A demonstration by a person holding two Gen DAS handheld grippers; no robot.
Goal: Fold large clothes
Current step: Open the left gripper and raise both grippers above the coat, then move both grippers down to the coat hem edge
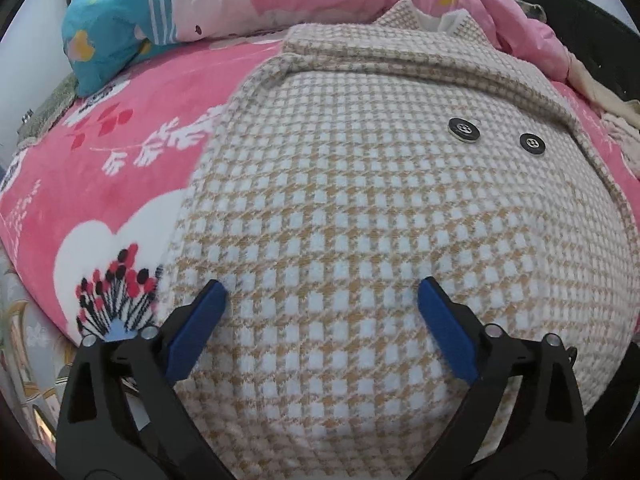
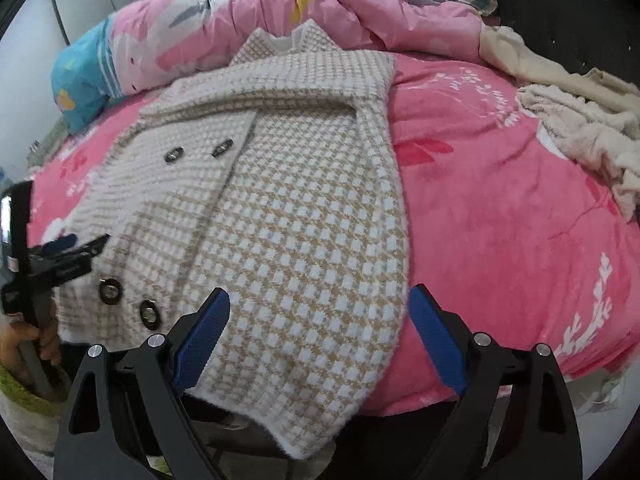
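A beige-and-white houndstooth coat (image 1: pixel 360 208) lies spread on a pink bed cover (image 1: pixel 132 148), collar toward the far side, with black buttons (image 1: pixel 463 129). My left gripper (image 1: pixel 322 294) is open and empty, its blue fingers (image 1: pixel 200 332) hovering over the coat's lower part. In the right wrist view the coat (image 2: pixel 288 208) lies with its sleeves folded across, its hem hanging over the bed's near edge. My right gripper (image 2: pixel 320 300) is open and empty over the coat's lower right part. The left gripper (image 2: pixel 68 256) shows at the coat's left edge.
A rumpled pink quilt (image 2: pixel 320 4) and a blue pillow (image 2: pixel 80 80) lie behind the coat. Cream fleece clothes (image 2: pixel 580 120) are heaped at the bed's far right. Pink bed cover (image 2: pixel 500 200) stretches right of the coat. A dark headboard (image 2: pixel 560 8) stands behind.
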